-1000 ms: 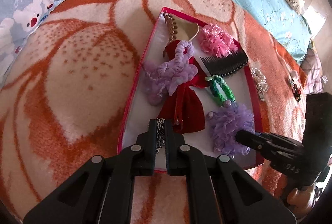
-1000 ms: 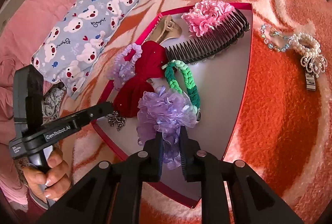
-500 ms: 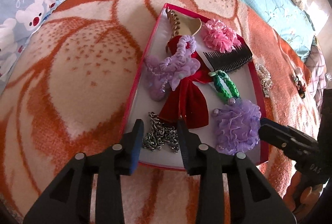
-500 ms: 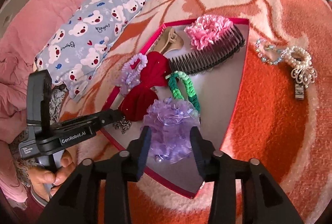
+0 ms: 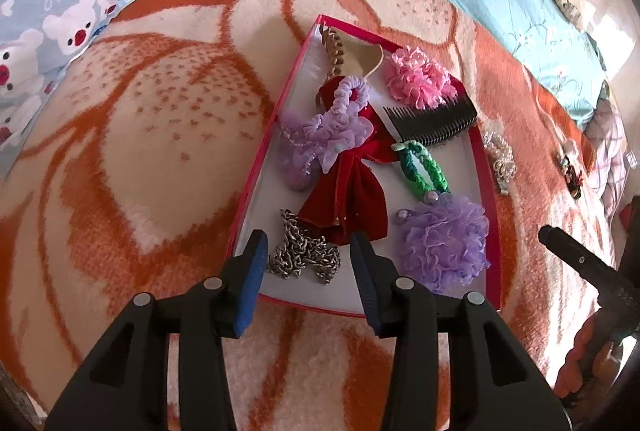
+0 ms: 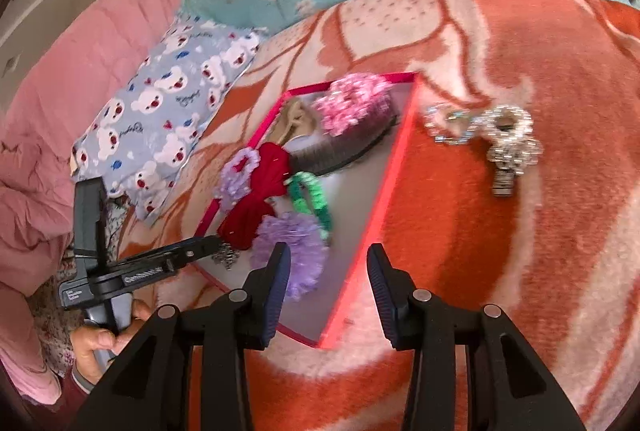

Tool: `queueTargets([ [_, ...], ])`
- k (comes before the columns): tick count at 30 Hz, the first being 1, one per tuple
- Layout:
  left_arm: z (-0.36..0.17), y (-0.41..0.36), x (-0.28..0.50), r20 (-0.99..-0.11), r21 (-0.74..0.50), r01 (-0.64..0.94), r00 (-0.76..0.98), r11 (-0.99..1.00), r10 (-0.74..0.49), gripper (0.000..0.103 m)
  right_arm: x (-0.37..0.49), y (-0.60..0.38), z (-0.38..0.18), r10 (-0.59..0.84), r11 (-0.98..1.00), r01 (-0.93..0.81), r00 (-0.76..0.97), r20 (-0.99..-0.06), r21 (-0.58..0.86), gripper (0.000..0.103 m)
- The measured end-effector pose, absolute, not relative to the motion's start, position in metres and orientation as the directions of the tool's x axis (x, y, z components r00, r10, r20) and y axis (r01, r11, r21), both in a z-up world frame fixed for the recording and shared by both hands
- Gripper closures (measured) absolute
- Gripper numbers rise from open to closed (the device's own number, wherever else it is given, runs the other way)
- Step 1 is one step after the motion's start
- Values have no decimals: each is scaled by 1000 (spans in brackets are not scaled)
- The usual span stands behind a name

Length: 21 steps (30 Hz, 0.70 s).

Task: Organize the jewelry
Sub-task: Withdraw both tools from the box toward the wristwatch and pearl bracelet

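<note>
Left wrist view: your left hand-held gripper point(image 5: 306, 249) has just been opening, jaws apart, chain point(image 5: 304, 251) lying loose between them in the red tray point(image 5: 256, 171).
Right hand-held gripper point(image 6: 328, 271): jaws apart, nothing held (purple scrunchie point(image 6: 290, 247) already in the tray).
Next: take the pearl bracelets point(image 6: 496, 135) off the blanket point(image 6: 520, 251); come down squarely.

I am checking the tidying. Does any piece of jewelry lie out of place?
Yes. The pearl bracelets and a small dark trinket lie on the orange blanket, outside the red-edged tray that holds the other pieces.
</note>
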<state>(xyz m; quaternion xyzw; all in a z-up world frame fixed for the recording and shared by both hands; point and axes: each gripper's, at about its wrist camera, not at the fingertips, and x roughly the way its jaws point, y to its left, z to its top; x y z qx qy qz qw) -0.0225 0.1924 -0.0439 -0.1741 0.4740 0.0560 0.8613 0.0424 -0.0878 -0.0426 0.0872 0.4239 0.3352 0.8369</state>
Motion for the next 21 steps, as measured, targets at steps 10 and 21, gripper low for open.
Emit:
queueTargets([
  [10,-13,162,-19,-800,-236,-199,596,951,-74,35,59,-145,-46,584,812,-375,493,-645,447,60],
  [21,1,107,19,-791,-186,-67,602,980,-109,35,98,-174,-57,564,823,-290,524,-639,489,60],
])
